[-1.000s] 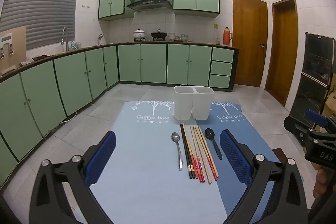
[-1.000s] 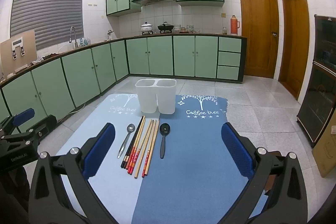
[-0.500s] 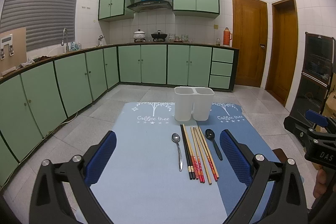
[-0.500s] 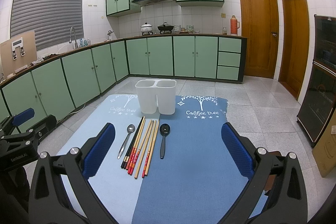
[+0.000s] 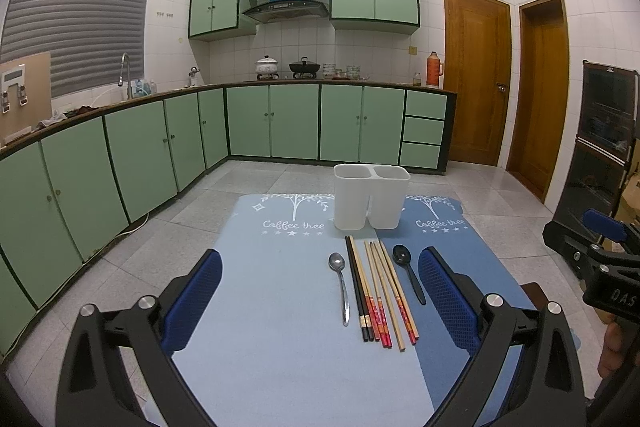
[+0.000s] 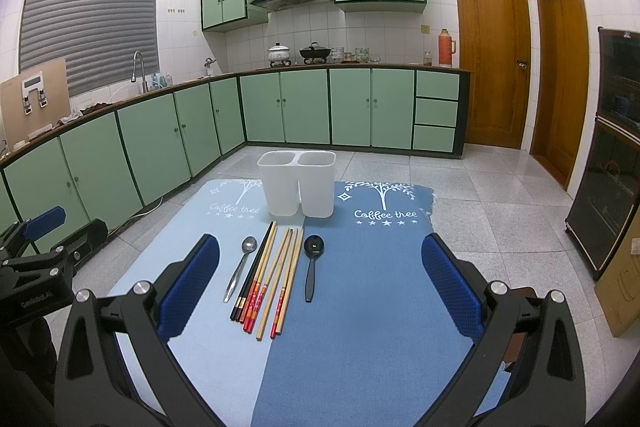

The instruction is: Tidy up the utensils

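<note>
A white two-compartment holder (image 5: 371, 201) (image 6: 297, 183) stands empty at the far side of a blue two-tone mat (image 5: 280, 307) (image 6: 360, 307). In front of it lie a metal spoon (image 5: 341, 283) (image 6: 241, 264), several chopsticks (image 5: 378, 291) (image 6: 272, 277) side by side, and a black spoon (image 5: 408, 273) (image 6: 311, 265). My left gripper (image 5: 320, 291) is open and empty, held above the mat short of the utensils. My right gripper (image 6: 320, 283) is open and empty, likewise short of them. Each gripper shows at the edge of the other's view.
The mat lies on a table over a grey tiled kitchen floor. Green cabinets (image 5: 280, 123) run along the left and back walls. Wooden doors (image 5: 476, 79) and a dark glass cabinet (image 6: 616, 147) are on the right.
</note>
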A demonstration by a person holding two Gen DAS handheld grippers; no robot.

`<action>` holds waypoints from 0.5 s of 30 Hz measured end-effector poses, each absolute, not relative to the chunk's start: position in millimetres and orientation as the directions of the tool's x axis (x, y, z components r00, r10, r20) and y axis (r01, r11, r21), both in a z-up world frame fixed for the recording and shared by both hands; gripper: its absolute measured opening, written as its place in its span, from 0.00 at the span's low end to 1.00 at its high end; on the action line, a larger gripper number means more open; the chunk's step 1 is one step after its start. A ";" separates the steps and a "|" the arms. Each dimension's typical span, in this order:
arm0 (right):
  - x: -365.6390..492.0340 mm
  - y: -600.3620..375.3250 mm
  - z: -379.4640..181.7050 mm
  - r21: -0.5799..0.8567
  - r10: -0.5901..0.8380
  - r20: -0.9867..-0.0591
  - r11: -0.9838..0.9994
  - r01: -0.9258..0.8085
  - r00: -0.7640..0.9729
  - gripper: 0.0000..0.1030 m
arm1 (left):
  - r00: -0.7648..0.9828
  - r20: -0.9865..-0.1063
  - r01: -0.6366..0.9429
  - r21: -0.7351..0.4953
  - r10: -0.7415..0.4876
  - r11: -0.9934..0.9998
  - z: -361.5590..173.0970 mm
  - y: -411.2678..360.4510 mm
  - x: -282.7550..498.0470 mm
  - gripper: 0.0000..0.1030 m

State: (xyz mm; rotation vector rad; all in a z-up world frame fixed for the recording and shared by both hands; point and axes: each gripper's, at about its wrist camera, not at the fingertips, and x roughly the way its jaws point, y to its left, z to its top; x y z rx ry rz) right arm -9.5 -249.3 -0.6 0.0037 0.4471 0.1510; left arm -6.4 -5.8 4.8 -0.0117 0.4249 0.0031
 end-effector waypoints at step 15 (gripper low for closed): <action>-9.3 -249.9 -0.9 0.038 0.147 -0.430 0.989 -0.144 0.891 0.95 | 0.911 -0.413 -0.006 -0.009 0.002 1.000 4.6 -6.4 -6.1 0.93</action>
